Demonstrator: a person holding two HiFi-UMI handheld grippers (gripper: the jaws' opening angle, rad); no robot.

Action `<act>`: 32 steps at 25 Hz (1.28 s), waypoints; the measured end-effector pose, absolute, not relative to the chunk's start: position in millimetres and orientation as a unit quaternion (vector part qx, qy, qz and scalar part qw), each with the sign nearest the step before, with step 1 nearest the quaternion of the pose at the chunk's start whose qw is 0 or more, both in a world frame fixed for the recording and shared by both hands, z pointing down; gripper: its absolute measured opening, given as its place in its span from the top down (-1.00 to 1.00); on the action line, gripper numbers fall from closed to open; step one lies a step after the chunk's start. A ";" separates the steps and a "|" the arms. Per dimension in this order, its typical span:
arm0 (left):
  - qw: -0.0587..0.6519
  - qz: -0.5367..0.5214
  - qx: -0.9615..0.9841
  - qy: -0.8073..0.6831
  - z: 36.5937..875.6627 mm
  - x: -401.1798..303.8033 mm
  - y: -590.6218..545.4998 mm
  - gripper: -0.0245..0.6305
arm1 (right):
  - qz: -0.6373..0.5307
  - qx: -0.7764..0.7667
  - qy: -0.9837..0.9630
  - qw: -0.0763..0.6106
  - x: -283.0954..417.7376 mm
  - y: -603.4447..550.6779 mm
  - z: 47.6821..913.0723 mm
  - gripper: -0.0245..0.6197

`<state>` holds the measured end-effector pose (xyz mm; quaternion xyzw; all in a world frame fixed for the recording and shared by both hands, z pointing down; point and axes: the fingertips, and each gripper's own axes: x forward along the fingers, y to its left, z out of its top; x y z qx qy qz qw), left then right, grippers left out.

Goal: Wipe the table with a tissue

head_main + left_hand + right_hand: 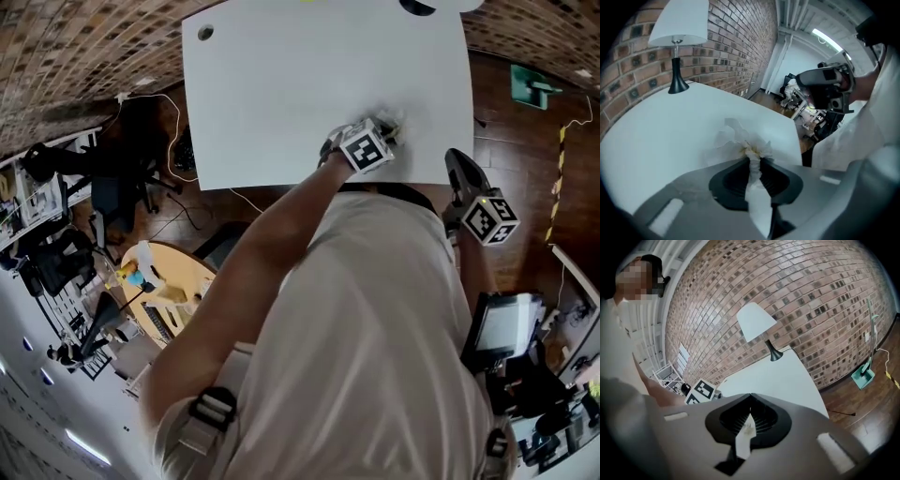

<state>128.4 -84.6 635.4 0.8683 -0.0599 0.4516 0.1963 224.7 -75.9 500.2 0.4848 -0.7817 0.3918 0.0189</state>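
Observation:
A crumpled white tissue [740,138] lies pressed on the white table [281,94] near its front right corner. My left gripper [753,157] is shut on the tissue, a strip of which runs back between the jaws. In the head view the left gripper [382,129] reaches over the table's front edge, with the tissue [392,119] at its tip. My right gripper [456,159] hangs off the table's right front corner, apart from the tissue. Its jaws [750,397] meet at the tips, and I cannot tell what the pale sliver behind them is.
A white-shaded lamp [677,47] on a black stem stands at the table's far edge by the brick wall. A small hole [205,32] marks the far left corner. A green dustpan [530,86] leans at the right, and a round wooden table [173,281] stands at the left.

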 end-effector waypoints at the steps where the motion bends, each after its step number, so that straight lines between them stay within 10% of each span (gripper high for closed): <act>1: 0.211 0.439 0.872 -0.055 627.3 134.9 -73.9 0.73 | 0.392 0.483 -0.783 0.015 229.8 -78.5 499.0 0.90; 13: 0.339 0.162 0.897 -0.233 549.6 89.3 -59.0 0.72 | 0.382 0.390 -0.837 0.039 215.7 -101.4 509.8 0.90; 32: 0.252 0.033 0.860 -0.443 475.0 -77.1 -16.7 0.72 | 0.257 0.253 -0.930 0.067 69.3 -27.7 424.7 0.90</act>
